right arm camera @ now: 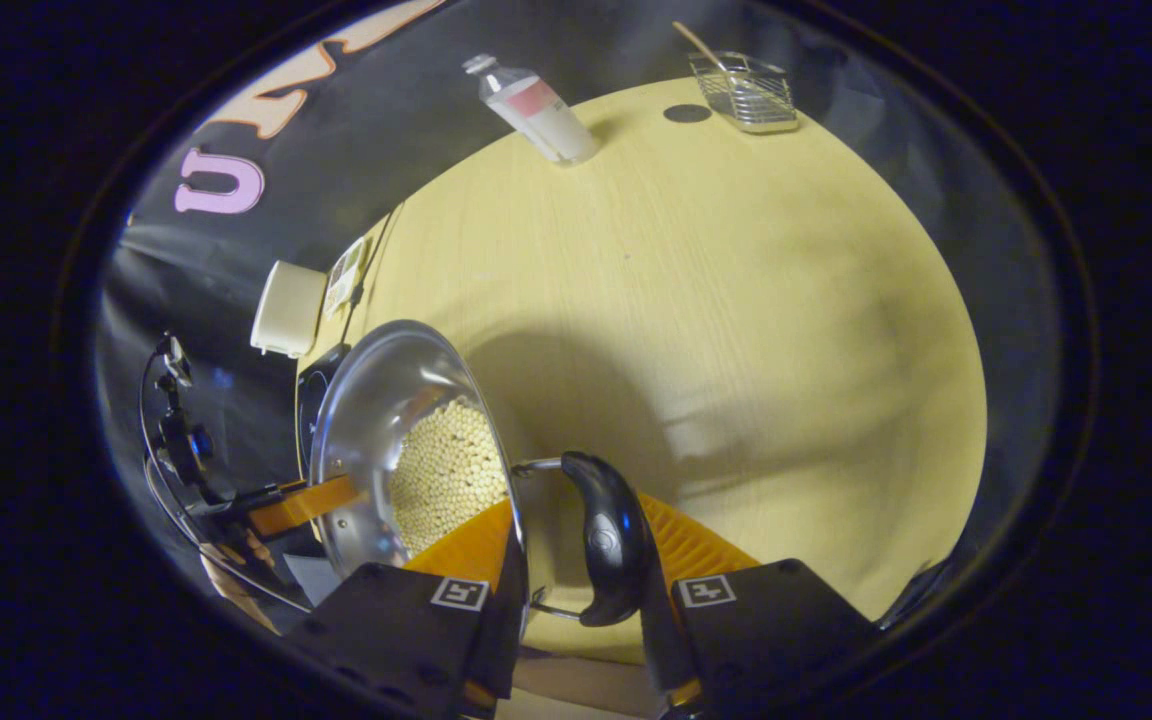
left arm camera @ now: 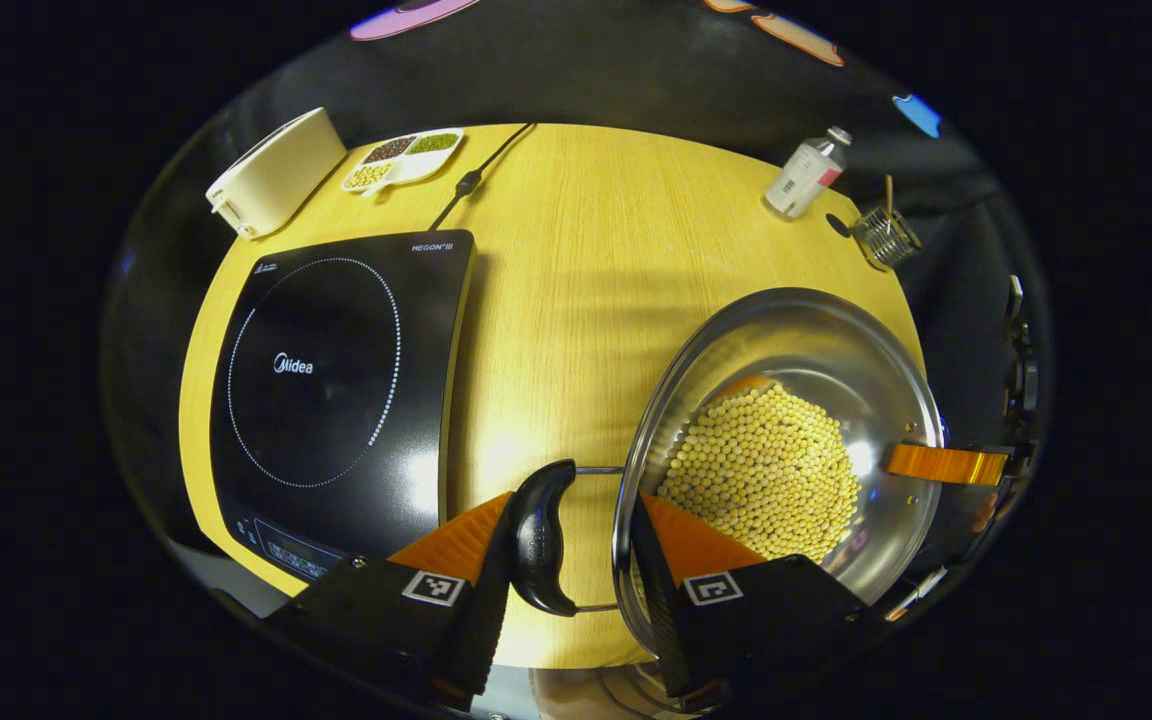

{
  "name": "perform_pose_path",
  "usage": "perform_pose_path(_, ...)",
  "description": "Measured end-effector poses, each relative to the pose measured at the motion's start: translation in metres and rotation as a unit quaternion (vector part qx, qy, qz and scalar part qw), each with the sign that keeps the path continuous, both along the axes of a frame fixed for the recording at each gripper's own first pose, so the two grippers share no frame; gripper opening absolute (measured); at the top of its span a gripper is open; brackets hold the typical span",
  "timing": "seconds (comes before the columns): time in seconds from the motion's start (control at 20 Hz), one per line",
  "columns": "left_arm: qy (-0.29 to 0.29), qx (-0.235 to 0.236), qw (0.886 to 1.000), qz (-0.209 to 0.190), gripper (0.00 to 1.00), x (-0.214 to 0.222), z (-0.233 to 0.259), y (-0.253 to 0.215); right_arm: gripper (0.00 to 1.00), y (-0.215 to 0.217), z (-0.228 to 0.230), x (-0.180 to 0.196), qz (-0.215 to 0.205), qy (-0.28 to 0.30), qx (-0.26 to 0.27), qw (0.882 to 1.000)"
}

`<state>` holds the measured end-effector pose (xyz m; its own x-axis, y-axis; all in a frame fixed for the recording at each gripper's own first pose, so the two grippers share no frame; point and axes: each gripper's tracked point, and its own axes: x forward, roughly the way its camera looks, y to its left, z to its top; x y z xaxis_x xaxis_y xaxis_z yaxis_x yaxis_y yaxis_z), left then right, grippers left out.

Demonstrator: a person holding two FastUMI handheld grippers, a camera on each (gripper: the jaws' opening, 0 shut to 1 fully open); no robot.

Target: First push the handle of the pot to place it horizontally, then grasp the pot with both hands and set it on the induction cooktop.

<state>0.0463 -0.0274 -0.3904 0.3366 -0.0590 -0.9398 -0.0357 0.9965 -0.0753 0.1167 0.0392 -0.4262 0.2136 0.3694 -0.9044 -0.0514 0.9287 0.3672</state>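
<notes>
A steel pot (left arm camera: 816,350) of pale beans (left arm camera: 766,470) is over the right side of the wooden table (left arm camera: 586,250), right of the black induction cooktop (left arm camera: 336,380). My left gripper (left arm camera: 576,545) is shut across the pot's black left handle (left arm camera: 539,535) and rim, one finger outside the handle and one inside the wall. My right gripper (right arm camera: 576,550) holds the opposite handle (right arm camera: 614,535) the same way, beside the pot (right arm camera: 376,390). The other gripper's finger (left arm camera: 946,465) shows at the far rim. The pot's shadow falls on the table.
A white box (left arm camera: 276,170) and a divided dish of beans (left arm camera: 404,158) stand behind the cooktop, with its cable (left arm camera: 476,175) running back. A bottle (left arm camera: 808,172) and a wire basket (left arm camera: 886,235) sit at the table's far right.
</notes>
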Motion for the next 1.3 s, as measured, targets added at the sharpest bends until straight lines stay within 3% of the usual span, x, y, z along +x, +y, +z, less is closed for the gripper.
perform_pose_path(0.4, -0.016, -0.03, 0.998, -0.061, 0.65, -0.006, 0.016, 0.016, 0.54, 0.009, 0.022, -0.035, -0.053, -0.034, -0.023, 0.998)
perform_pose_path(0.8, -0.04, -0.033, 0.989, -0.136, 0.64, -0.006, 0.043, 0.08, 0.54, 0.072, 0.042, -0.085, -0.119, -0.06, -0.026, 0.991)
perform_pose_path(1.3, -0.069, -0.031, 0.986, -0.149, 0.64, -0.001, 0.05, 0.181, 0.54, 0.172, 0.04, -0.112, -0.135, -0.08, -0.019, 0.987)
